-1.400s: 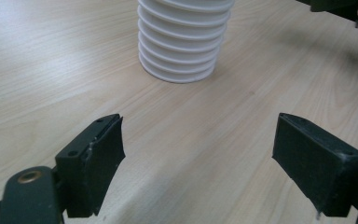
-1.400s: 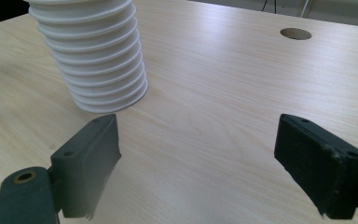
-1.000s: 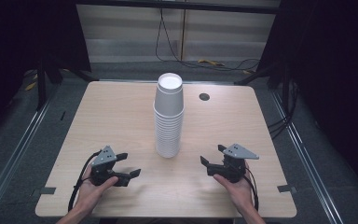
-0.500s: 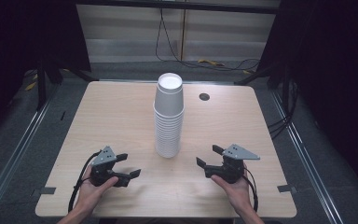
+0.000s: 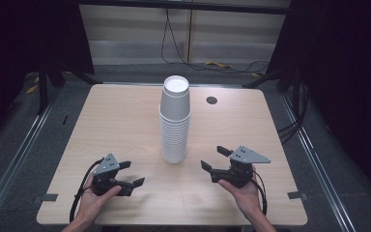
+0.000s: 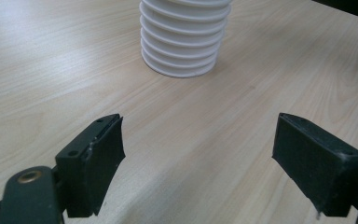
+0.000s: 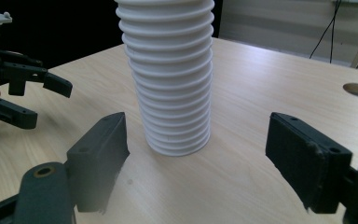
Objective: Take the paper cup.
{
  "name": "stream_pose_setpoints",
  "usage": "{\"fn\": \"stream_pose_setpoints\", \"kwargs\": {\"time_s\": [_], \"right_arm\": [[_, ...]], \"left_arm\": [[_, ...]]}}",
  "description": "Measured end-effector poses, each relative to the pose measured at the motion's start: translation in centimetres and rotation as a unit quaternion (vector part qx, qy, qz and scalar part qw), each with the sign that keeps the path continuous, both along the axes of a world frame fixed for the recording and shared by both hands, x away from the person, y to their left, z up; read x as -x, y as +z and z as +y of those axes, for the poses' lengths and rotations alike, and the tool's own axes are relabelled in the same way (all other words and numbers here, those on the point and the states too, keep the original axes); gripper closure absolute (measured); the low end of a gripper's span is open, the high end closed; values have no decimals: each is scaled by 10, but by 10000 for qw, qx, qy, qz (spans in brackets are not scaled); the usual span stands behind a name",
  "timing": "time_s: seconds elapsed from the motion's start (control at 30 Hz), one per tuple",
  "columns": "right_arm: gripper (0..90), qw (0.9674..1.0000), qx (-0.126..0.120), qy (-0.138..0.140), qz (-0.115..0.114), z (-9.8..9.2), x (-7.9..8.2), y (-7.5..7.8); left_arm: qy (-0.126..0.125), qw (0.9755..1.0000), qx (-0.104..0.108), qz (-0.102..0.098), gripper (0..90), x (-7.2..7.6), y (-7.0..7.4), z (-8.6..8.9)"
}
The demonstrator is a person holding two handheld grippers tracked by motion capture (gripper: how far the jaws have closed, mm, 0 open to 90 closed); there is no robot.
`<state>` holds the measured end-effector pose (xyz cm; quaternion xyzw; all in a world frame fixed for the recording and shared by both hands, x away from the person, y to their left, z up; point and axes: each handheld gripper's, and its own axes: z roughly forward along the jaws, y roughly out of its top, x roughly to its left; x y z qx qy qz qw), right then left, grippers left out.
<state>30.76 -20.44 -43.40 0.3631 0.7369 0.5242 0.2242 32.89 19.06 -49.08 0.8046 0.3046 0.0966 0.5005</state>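
Two claws I held low over the counter (image 5: pixel 125 121), both spread wide and empty. My left claw (image 5: pixel 128 174) gripped nothing, its jaws well apart with bare wood between them. My right claw (image 5: pixel 215 159) was just as released, near the cups (image 5: pixel 175 121) but not touching. The cups stood as one tall white ribbed stack, upright, mid-counter, between my two claws.
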Motion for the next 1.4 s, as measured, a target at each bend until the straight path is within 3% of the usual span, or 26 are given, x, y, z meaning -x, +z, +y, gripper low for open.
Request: {"fn": "stream_pose_setpoints", "kwargs": {"time_s": [0.3,0.4,0.53,0.67,0.8,1.03,1.2,1.4], "right_arm": [[210,9999,-6,83,80,0,-5,13],[208,9998,41,161,55,3,-6,15],[179,9993,242,268,-8,12,-13,30],[172,9995,150,276,-53,17,-23,44],[207,9988,73,488,10,25,-32,48],[183,9978,-79,643,-110,38,-36,59],[172,9966,-276,761,-121,37,-42,70],[169,9957,-322,856,-146,37,-45,78]], "left_arm": [[-23,10000,-14,20,161,-1,-1,-1],[-36,10000,-2,20,161,-1,0,-1],[-82,10000,-17,14,161,0,0,-2],[-125,9999,-21,-4,161,-1,0,-2],[-118,9999,0,56,161,-1,-1,-1],[-157,9999,24,43,161,0,0,-1],[-160,9999,52,36,162,1,1,-1],[-161,9998,77,27,162,1,2,0]]}}
